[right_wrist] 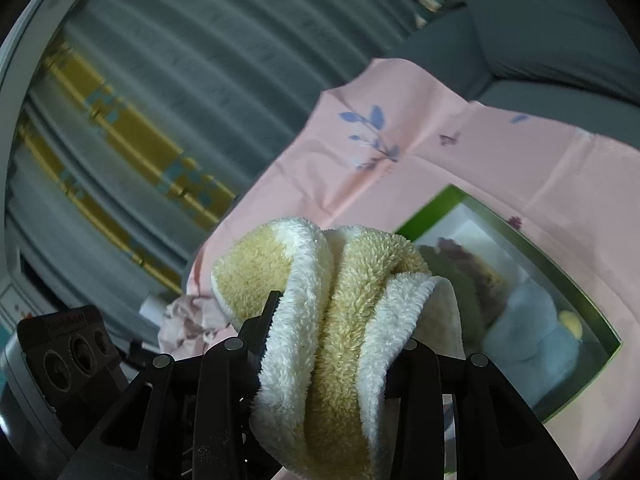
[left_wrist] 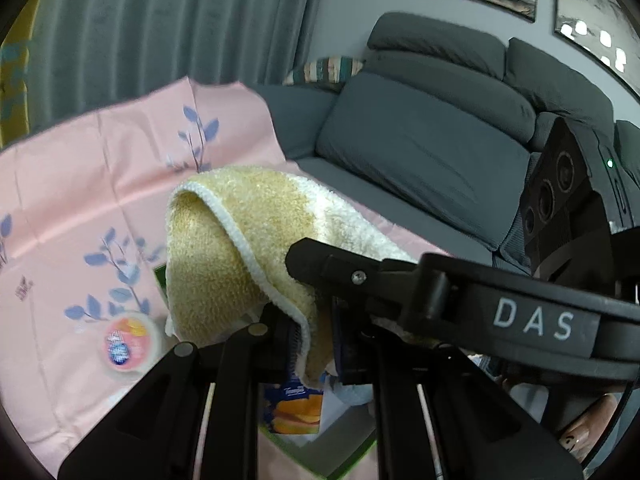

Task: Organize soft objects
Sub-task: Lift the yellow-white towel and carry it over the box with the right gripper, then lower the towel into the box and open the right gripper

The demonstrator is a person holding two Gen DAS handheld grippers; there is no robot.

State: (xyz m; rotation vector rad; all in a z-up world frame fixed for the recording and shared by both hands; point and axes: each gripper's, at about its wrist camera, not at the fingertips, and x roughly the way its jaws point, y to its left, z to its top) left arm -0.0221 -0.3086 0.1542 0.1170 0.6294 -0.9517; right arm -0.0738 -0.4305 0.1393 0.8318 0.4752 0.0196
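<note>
While a yellow-and-white towel [left_wrist: 224,248] is held aloft between both tools, one edge is pinched by the left tongs [left_wrist: 316,344], whose jaws are pressed together on the cloth. In the right wrist view, a bunched fold of the same towel [right_wrist: 344,320] is clamped by the right tongs [right_wrist: 336,360]. Below, a desk covered by a pink leaf-print cloth [left_wrist: 80,200] is seen, with a green-rimmed box [right_wrist: 440,204] holding soft items [right_wrist: 532,332]. A round lidded cup [left_wrist: 128,344] lies near the box. A grey sofa [left_wrist: 420,152] is seen behind.
</note>
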